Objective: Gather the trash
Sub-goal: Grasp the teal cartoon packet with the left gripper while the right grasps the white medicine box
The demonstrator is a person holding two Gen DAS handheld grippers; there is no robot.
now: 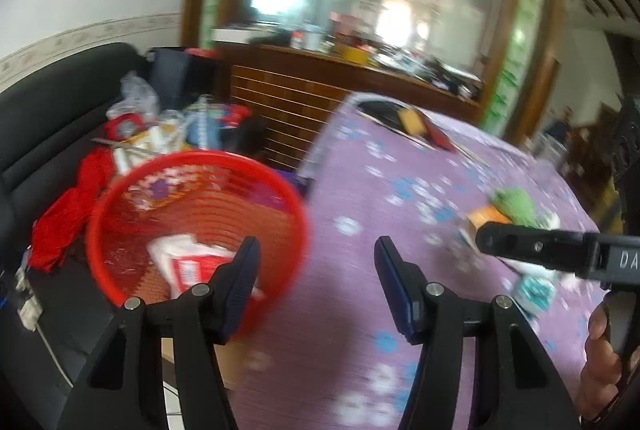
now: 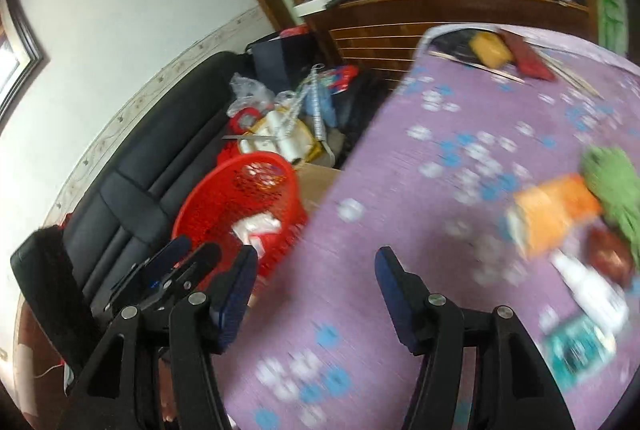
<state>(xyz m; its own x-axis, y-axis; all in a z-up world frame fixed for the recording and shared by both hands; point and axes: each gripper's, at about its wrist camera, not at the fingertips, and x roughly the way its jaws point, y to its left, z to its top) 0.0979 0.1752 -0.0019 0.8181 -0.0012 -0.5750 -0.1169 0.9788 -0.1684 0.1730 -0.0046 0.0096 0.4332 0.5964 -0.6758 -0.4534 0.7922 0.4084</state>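
Both the left gripper (image 1: 318,270) and right gripper (image 2: 316,280) hold empty jaws apart above the table's (image 1: 400,190) left edge, where a hasty drop could miss the red basket (image 1: 120,294).

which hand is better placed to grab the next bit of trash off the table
Probably right: the right gripper has open, empty jaws nearer the orange packet; the left gripper sits by the red basket.
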